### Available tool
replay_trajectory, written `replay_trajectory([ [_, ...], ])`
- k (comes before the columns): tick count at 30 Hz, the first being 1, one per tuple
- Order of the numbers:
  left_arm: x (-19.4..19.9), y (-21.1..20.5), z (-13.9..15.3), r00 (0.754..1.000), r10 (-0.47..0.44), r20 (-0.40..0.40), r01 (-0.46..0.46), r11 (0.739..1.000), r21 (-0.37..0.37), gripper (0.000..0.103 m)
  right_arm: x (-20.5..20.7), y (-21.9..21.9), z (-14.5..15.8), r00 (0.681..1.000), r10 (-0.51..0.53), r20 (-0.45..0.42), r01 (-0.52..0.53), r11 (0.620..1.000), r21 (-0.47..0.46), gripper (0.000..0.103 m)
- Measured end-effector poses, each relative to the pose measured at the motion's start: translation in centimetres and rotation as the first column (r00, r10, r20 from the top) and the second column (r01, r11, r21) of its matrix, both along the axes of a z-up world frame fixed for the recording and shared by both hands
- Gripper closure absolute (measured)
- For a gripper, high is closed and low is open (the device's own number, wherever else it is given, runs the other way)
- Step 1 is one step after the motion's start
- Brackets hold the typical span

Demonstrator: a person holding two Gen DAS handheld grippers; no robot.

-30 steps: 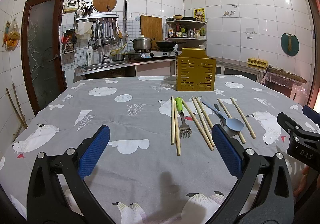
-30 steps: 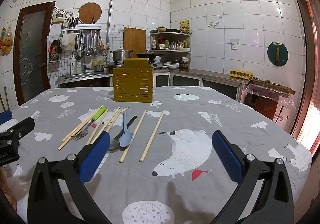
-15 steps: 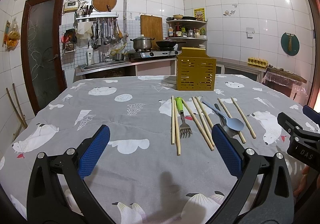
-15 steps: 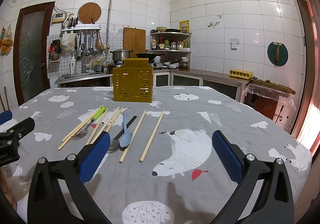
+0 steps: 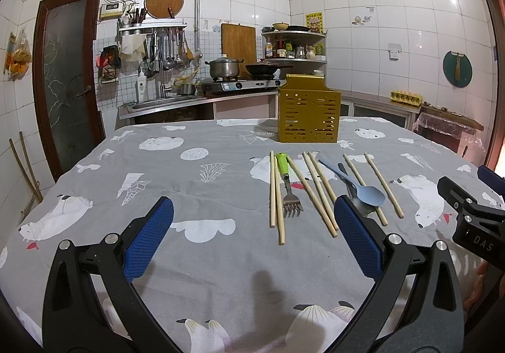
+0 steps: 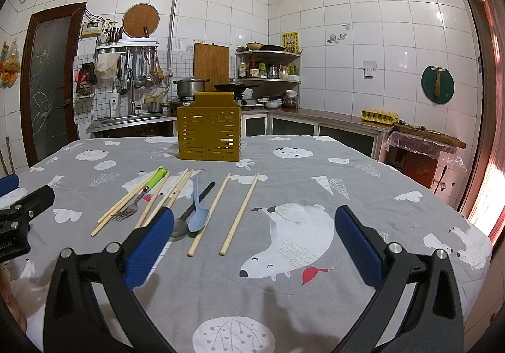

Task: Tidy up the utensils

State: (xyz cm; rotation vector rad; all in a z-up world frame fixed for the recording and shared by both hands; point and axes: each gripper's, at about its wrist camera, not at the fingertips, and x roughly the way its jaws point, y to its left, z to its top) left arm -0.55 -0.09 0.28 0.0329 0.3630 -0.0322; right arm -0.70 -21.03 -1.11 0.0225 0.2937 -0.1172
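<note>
A yellow slotted utensil holder stands upright at the far middle of the table. In front of it lie several wooden chopsticks, a green-handled fork, a blue spoon and a dark spoon. My left gripper is open and empty, low over the cloth in front of the utensils. My right gripper is open and empty, to the right of the utensils, and also shows in the left wrist view.
The table carries a grey cloth with polar bear prints. Behind it a kitchen counter holds a sink, a stove with a pot and a pan. A covered low stand is at the right.
</note>
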Motion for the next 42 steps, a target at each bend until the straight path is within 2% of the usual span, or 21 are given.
replay_trajectory([
  [19,-0.2,-0.4,0.3,1.0,-0.005,0.008,0.005,1.0,0.023,0.005,0.1,-0.1,-0.1,1.0,0.005,-0.003,-0.005,1.0,0.011,0.004],
  [23,0.0,-0.3,0.7,1.0,-0.006,0.0,0.006,1.0,0.004,0.005,0.0,-0.4,0.7,1.0,0.027,0.01,-0.027,0.999,0.042,0.004],
  [27,0.8,-0.4,1.8,1.0,-0.016,-0.001,0.016,1.0,0.01,0.005,0.3,-0.1,2.0,0.999,0.043,0.028,-0.044,0.999,0.023,0.004],
  [32,2.5,-0.9,3.4,0.999,-0.031,0.008,0.031,0.999,0.017,0.005,1.8,-0.2,3.2,0.999,0.045,0.011,-0.045,0.999,0.01,0.004],
  [36,5.2,-0.6,5.0,0.999,-0.046,-0.021,0.045,0.998,-0.034,0.005,3.7,-0.6,4.1,0.999,0.035,-0.015,-0.035,0.999,0.031,0.004],
  [42,10.1,-0.7,6.4,0.997,-0.028,-0.072,0.028,1.0,-0.012,0.005,7.3,-1.2,4.6,0.994,0.075,-0.074,-0.069,0.995,0.077,0.004],
])
